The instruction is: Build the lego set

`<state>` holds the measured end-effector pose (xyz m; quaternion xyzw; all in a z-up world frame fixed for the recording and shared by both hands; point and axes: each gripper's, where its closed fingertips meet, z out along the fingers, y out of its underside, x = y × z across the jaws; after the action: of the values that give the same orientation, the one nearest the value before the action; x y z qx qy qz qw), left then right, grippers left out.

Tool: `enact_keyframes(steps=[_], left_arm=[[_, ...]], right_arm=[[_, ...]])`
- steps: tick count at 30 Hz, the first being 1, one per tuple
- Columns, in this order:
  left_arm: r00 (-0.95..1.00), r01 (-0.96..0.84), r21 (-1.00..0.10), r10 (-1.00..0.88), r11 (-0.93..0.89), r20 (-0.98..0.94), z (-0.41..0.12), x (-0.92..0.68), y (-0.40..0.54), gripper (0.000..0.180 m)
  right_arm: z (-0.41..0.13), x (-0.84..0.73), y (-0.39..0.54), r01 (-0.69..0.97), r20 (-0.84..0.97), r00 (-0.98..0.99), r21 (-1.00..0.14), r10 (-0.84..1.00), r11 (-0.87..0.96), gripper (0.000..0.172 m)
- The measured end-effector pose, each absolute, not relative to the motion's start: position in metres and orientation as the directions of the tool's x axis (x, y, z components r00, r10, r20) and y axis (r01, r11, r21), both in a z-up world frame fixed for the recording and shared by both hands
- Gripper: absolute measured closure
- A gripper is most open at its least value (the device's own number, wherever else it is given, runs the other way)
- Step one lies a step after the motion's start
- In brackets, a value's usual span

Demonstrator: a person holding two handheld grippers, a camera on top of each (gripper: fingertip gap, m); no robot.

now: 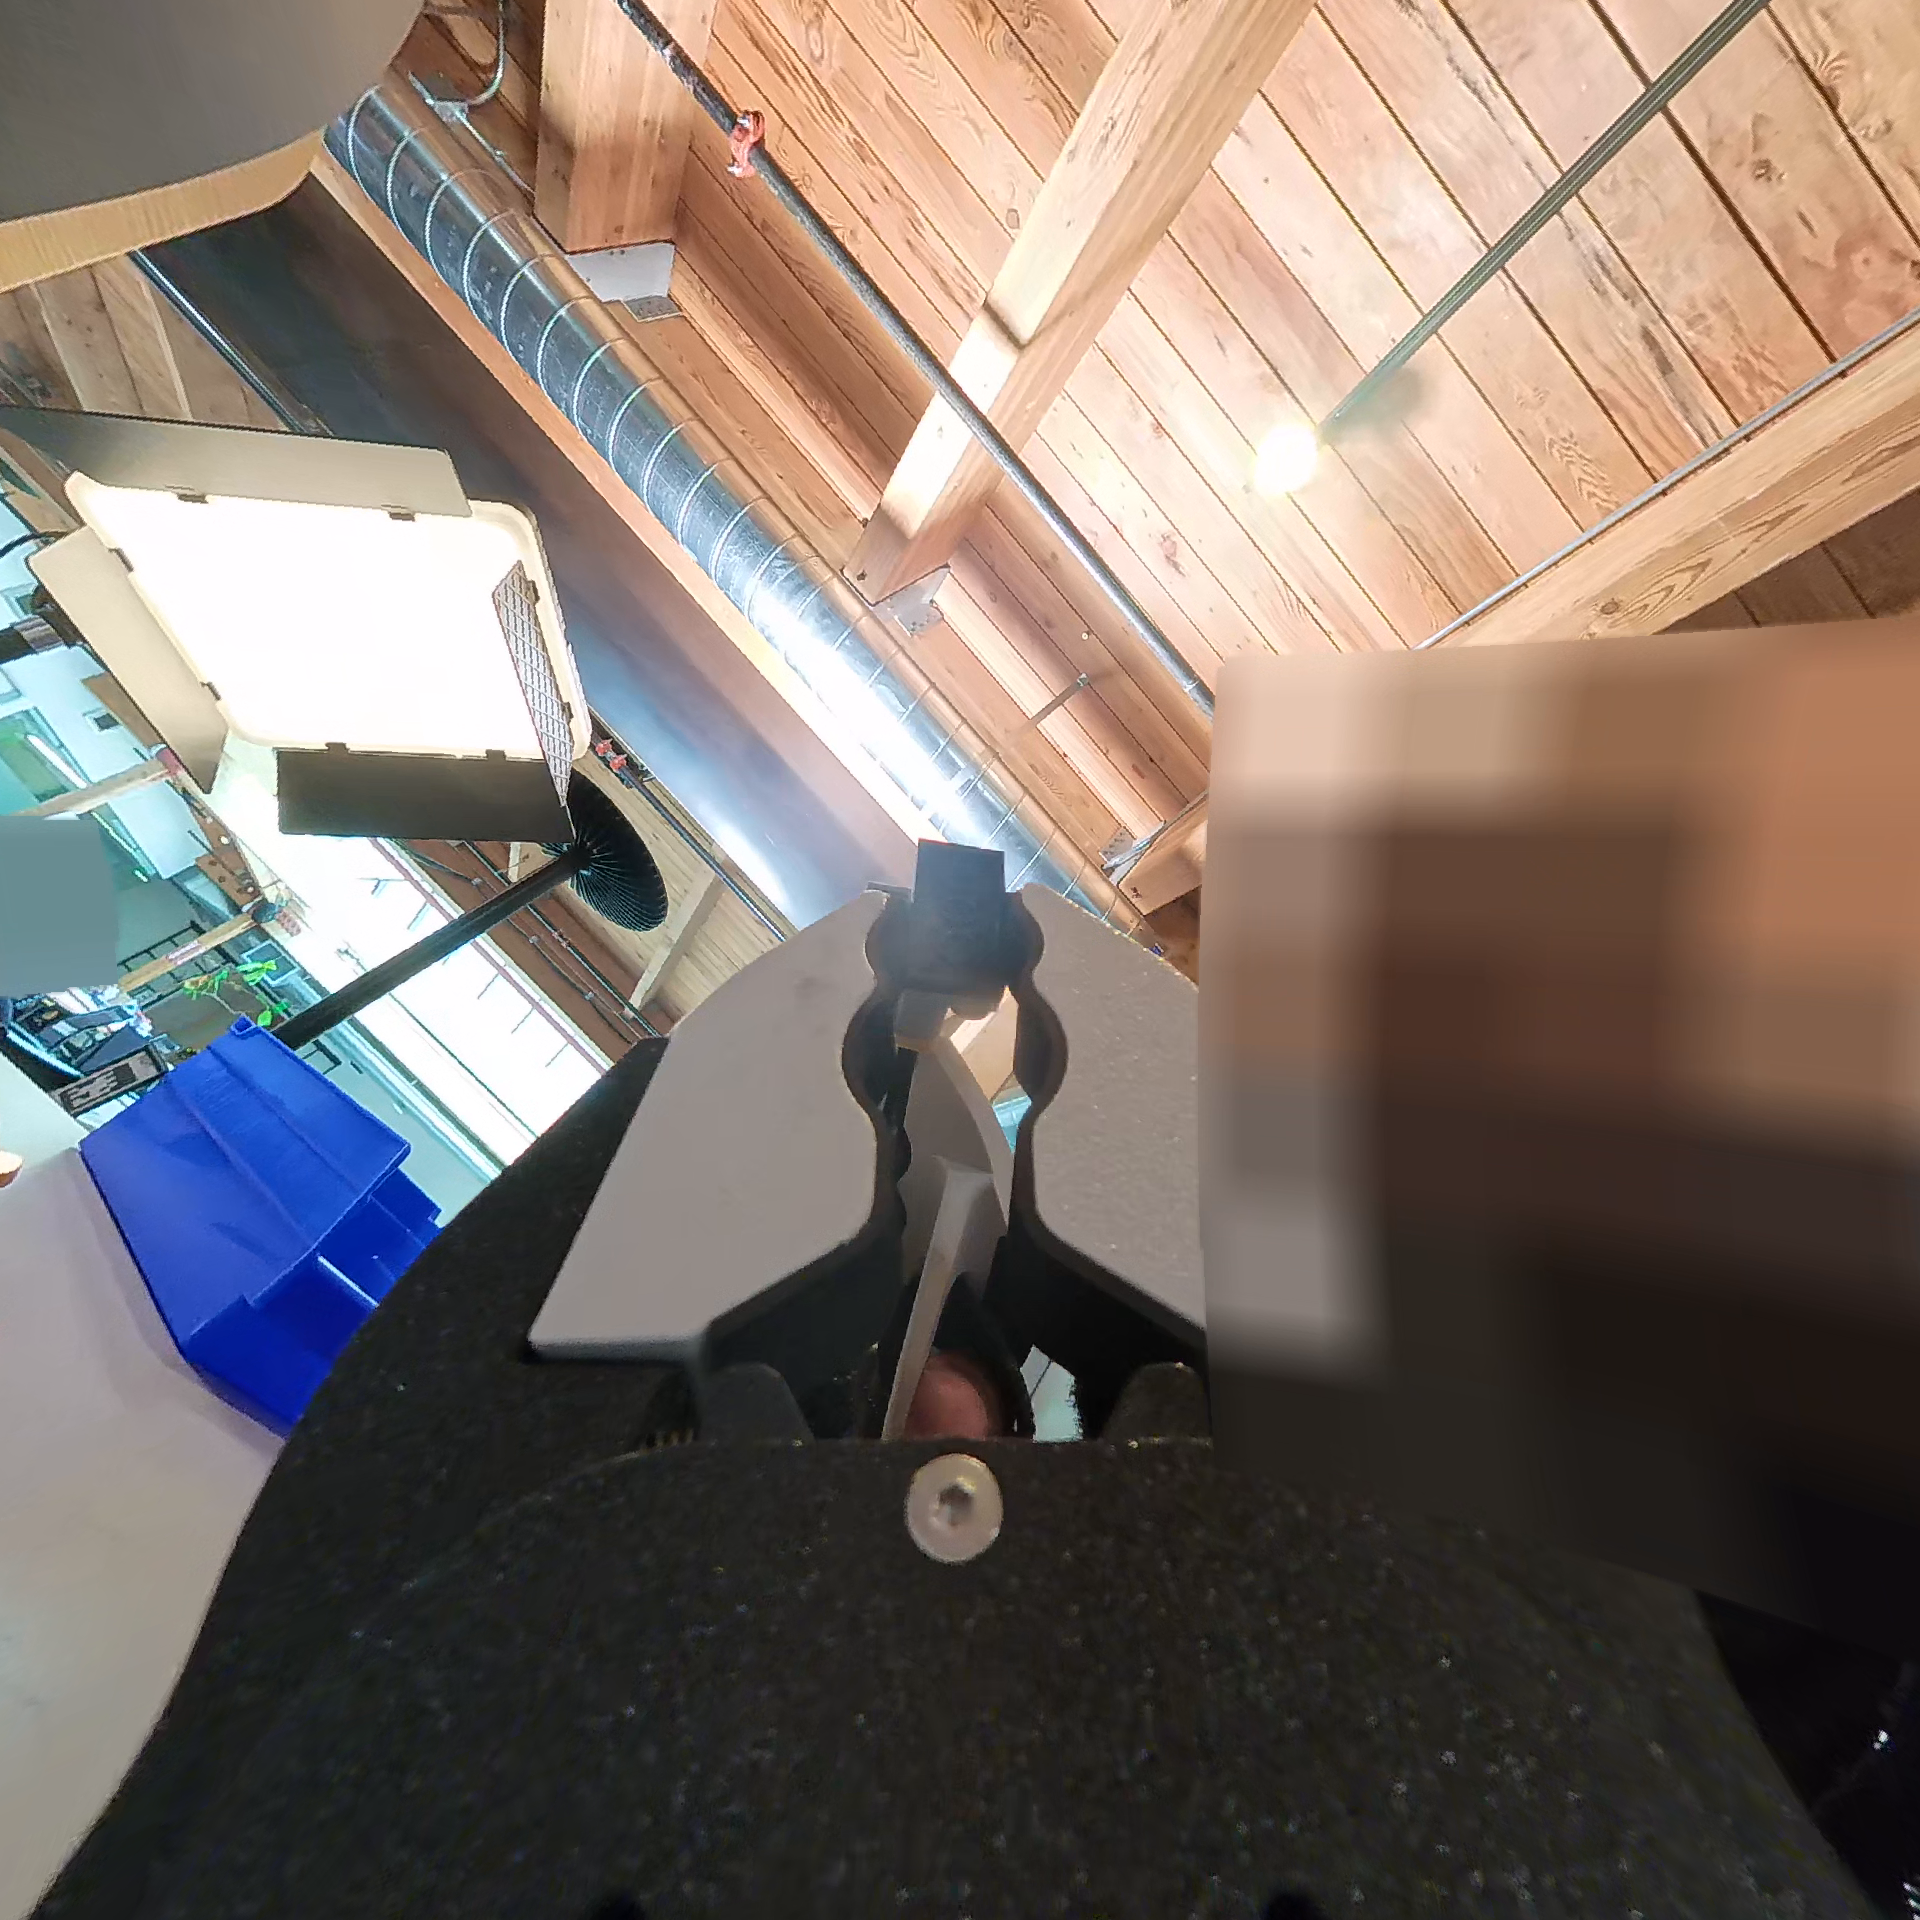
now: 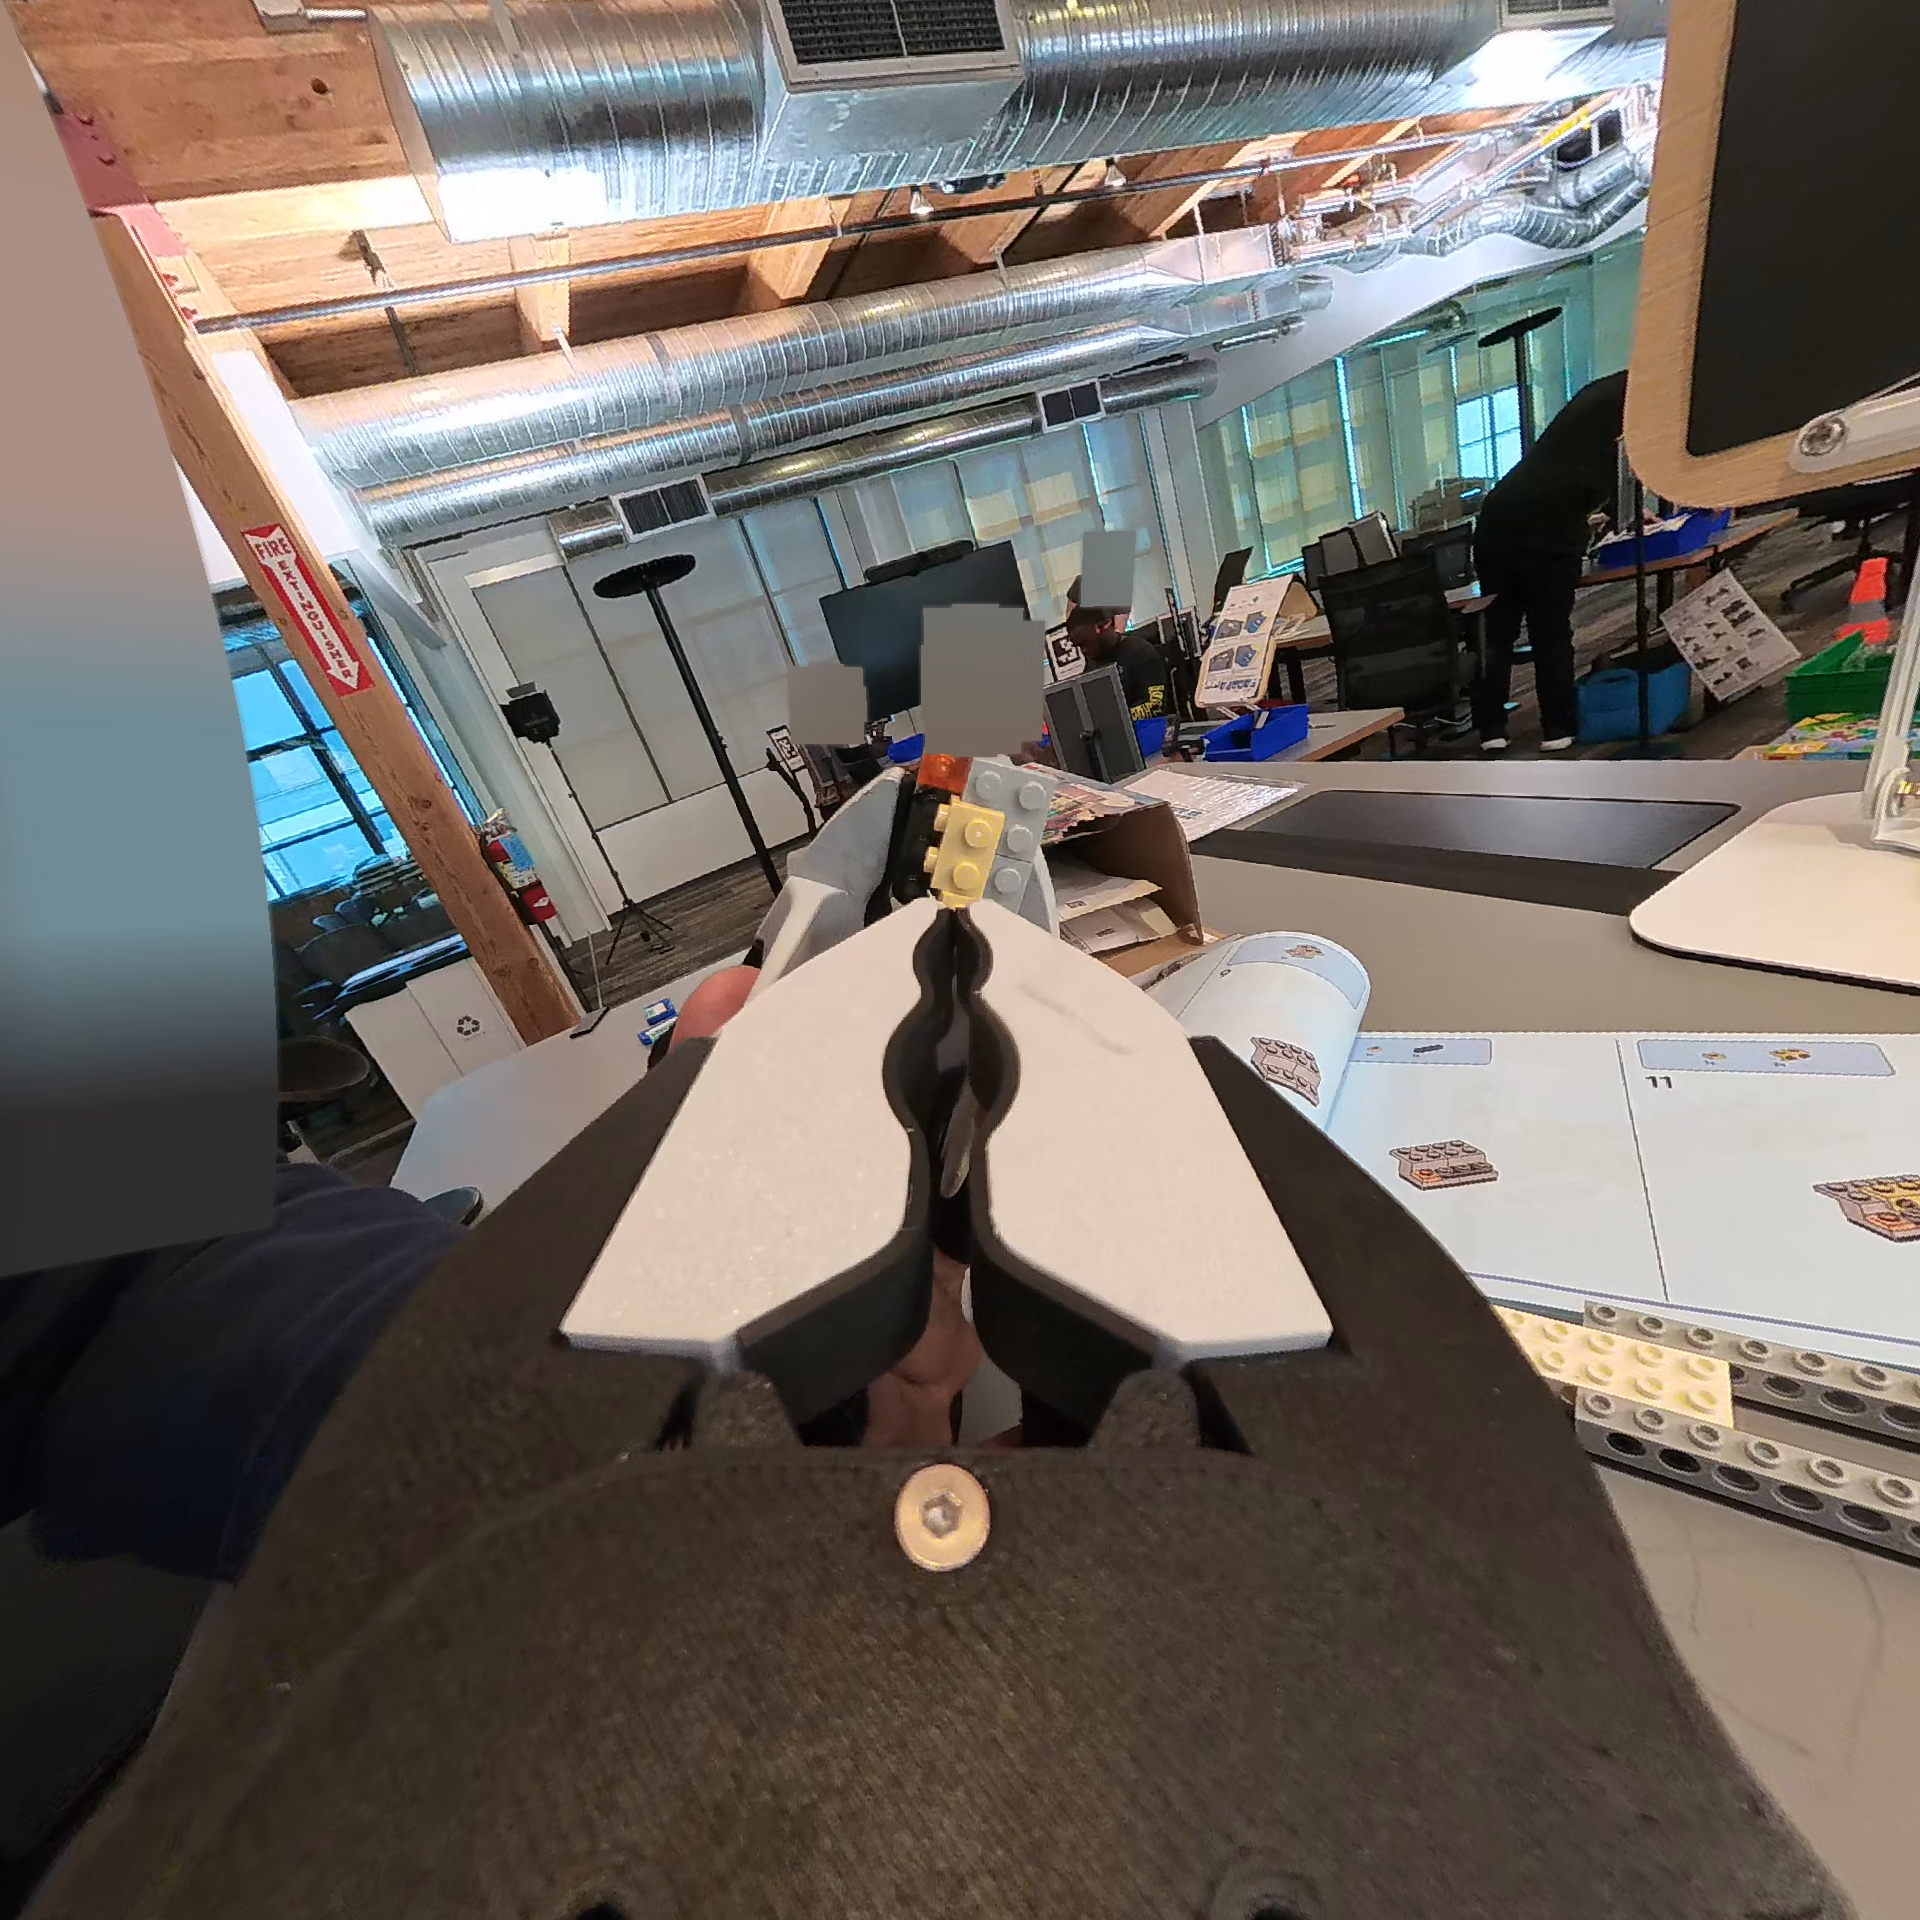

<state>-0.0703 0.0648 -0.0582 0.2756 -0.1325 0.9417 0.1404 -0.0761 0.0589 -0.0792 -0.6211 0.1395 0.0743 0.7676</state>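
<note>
My left gripper (image 1: pixel 956 920) points up toward the wooden ceiling and is shut on a small brick assembly (image 1: pixel 958 894), which looks dark from this side. The right wrist view shows the same assembly (image 2: pixel 966 831) between the left gripper's white fingers (image 2: pixel 847 862). It has black, orange and grey bricks, with a pale yellow plate (image 2: pixel 968 852) on its near face. My right gripper (image 2: pixel 951 920) is shut, and its tips meet just under the lower end of the yellow plate. I cannot see anything pinched between its pads.
An open instruction booklet (image 2: pixel 1558 1164) lies on the grey table to the right. Grey holed beams (image 2: pixel 1766 1392) and a pale yellow plate (image 2: pixel 1621 1361) lie in front of it. A monitor base (image 2: pixel 1787 894) and a cardboard box (image 2: pixel 1132 862) stand behind. A blue bin (image 1: pixel 249 1195) is at the left. The tips of both grippers are at nearly the same place. The pale yellow plate (image 2: pixel 1621 1361) is about 15 cm from both grippers' fingertips.
</note>
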Motion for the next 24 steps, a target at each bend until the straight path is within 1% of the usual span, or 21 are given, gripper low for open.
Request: enact_keyframes(steps=[16,24], left_arm=[[-0.805,-0.342,-0.204,0.174,-0.917,0.568,-0.0577,-0.0706,0.0618,0.161],[-0.806,-0.319,-0.239,0.130,-0.917,0.577,-0.0581,-0.0701,0.0604,0.161]], right_arm=[[-0.0792,-0.0753,0.0581,-0.293,-0.305,0.952,-0.938,-0.035,0.187,0.172],[-0.0795,-0.0745,0.0577,-0.289,-0.299,0.954,-0.942,-0.034,0.169,0.172]])
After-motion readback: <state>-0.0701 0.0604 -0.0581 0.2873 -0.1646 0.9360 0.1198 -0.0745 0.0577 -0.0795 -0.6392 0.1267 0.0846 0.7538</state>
